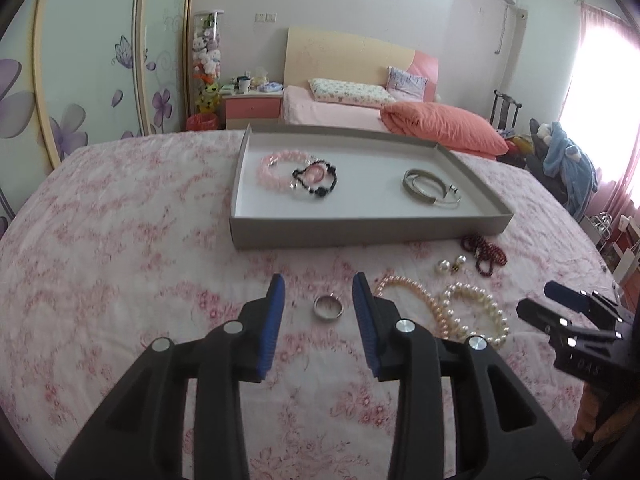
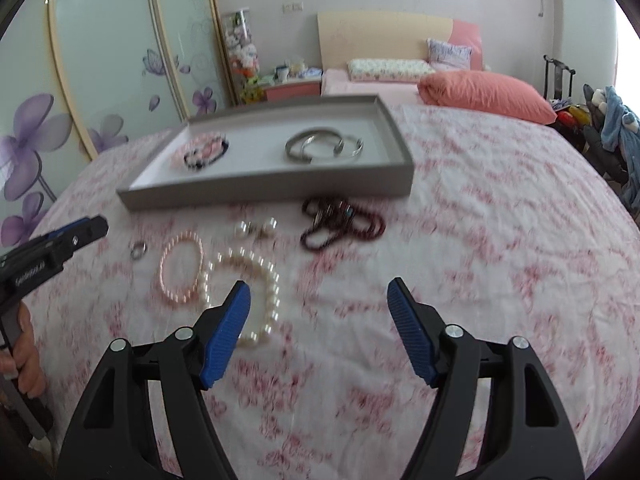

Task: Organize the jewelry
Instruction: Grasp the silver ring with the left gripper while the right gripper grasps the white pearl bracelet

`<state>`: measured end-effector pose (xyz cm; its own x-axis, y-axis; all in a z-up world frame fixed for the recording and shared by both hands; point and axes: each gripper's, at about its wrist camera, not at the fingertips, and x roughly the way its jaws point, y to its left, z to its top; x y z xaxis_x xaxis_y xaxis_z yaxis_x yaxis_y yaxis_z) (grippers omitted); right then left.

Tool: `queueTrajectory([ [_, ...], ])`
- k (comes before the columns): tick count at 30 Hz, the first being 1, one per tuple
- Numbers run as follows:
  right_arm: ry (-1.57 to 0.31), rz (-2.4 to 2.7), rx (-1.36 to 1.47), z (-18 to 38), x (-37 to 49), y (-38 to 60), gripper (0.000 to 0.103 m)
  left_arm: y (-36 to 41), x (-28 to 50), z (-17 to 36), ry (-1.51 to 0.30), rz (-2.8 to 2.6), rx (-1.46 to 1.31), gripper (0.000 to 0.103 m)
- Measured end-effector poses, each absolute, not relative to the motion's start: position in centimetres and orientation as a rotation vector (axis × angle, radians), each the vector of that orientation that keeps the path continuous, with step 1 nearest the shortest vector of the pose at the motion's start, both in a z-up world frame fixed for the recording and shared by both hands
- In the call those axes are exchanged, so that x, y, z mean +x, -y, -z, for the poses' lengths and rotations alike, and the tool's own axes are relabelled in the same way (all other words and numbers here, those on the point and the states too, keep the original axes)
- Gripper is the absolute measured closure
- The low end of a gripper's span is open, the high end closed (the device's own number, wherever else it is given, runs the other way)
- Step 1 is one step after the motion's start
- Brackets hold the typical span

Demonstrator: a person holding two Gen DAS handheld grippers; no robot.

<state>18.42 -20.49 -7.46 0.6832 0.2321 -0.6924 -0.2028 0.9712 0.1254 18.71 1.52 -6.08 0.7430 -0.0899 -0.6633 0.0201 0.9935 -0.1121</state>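
From my left wrist, my left gripper (image 1: 319,300) has its fingers spread, and the silver ring (image 1: 328,307) lies flat on the bed cover (image 1: 120,240) between their tips, not yet touched. It looks light, hard and slick, likely to skid or sink into the soft cloth, so I would pinch across its rim. The grey tray (image 1: 360,228) beyond already holds bracelets.

From my right wrist, my right gripper (image 2: 318,300) hangs spread and empty above the cover, the white pearl bracelet (image 2: 256,292) beside its left finger. The dark red beads (image 2: 340,222) lie near the tray.
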Motion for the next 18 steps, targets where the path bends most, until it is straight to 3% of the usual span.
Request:
queueTrajectory([
  [11, -0.871, -0.275, -0.044, 8.8, 19.4, 18.2, 0.071, -1.5, 19.3, 7.5, -0.777, 0.042, -0.084, 0.067],
  [13, -0.866, -0.261, -0.071, 8.8, 19.3, 18.0, 0.085, -1.4, 19.4, 7.7, -0.788, 0.048, -0.081, 0.067],
  [18, -0.860, -0.216, -0.099, 8.7, 19.0, 18.5, 0.092, -0.9, 19.5, 8.0, -0.801, 0.057, -0.064, 0.061],
])
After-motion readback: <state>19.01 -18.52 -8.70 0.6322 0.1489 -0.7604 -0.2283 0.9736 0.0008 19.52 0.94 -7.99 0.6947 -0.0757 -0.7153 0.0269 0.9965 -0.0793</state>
